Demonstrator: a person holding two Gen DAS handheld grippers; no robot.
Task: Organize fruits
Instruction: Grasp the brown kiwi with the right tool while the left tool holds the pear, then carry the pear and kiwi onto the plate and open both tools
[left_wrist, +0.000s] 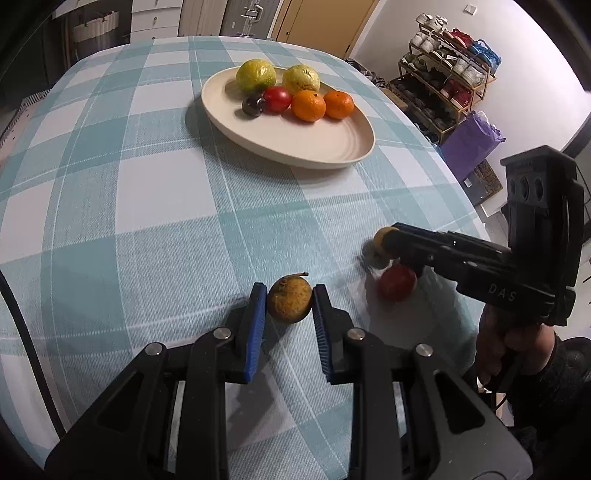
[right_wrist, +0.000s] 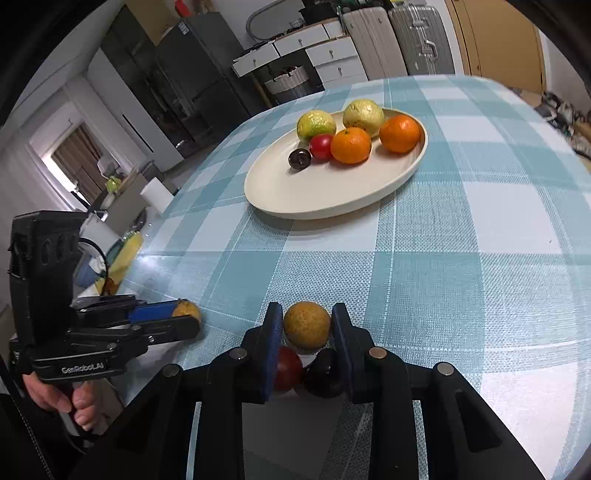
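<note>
My left gripper (left_wrist: 290, 291) is shut on a small yellow-brown fruit with a stem (left_wrist: 290, 300), low over the checked tablecloth. My right gripper (right_wrist: 306, 314) is shut on a similar round yellow-brown fruit (right_wrist: 306, 325). Under its fingers a red fruit (right_wrist: 288, 369) and a dark fruit (right_wrist: 325, 373) lie on the cloth. Across the table stands a cream oval plate (left_wrist: 295, 136) with two yellow-green fruits, two oranges (left_wrist: 308, 106), a red fruit and a dark one. In the left wrist view the right gripper (left_wrist: 388, 240) is at the right, above the red fruit (left_wrist: 397, 282).
The table's right edge runs close behind the right gripper; beyond it stand a shoe rack (left_wrist: 443, 74) and a purple bag (left_wrist: 472, 140). In the right wrist view the left gripper (right_wrist: 184, 317) sits near the table's left edge, with cluttered furniture (right_wrist: 122, 206) beyond.
</note>
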